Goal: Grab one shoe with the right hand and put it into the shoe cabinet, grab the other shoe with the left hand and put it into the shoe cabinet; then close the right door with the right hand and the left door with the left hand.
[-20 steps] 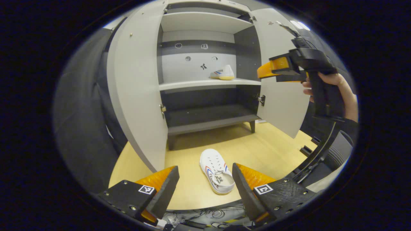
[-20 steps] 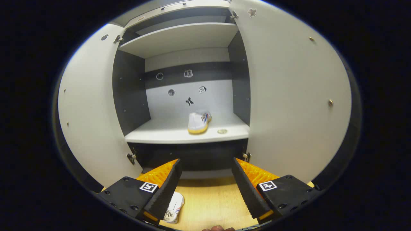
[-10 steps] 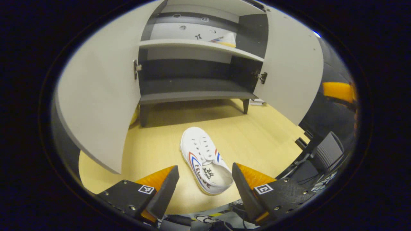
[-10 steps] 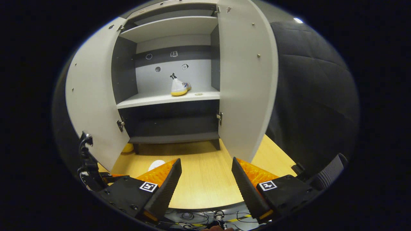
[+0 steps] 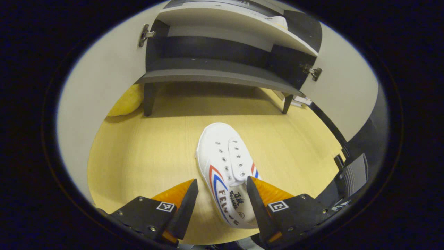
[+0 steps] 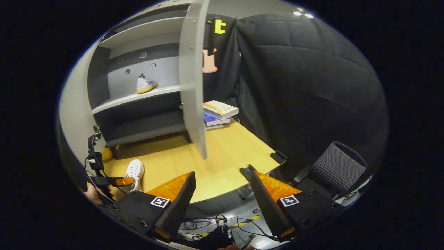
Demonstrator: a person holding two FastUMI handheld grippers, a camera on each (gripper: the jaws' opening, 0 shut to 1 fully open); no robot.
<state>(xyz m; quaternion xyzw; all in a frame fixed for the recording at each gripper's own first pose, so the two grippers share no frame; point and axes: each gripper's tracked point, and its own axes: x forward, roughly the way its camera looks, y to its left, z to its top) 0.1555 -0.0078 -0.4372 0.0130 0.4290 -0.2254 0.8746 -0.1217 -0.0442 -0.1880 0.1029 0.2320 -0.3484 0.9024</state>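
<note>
White shoe (image 5: 225,166) between the spread left tongs (image 5: 220,205), not yet gripped.
One shoe (image 6: 145,85) already sits on the cabinet (image 6: 138,100) shelf, well ahead of the empty, open right tongs (image 6: 222,201); second shoe and both doors (image 6: 192,76) remain.

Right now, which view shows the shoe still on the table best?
The left gripper view: the shoe on the table lies close, between that tool's open fingers, eyelets and stripes clear. The right gripper view shows it small and far off, beside the left tool.
</note>
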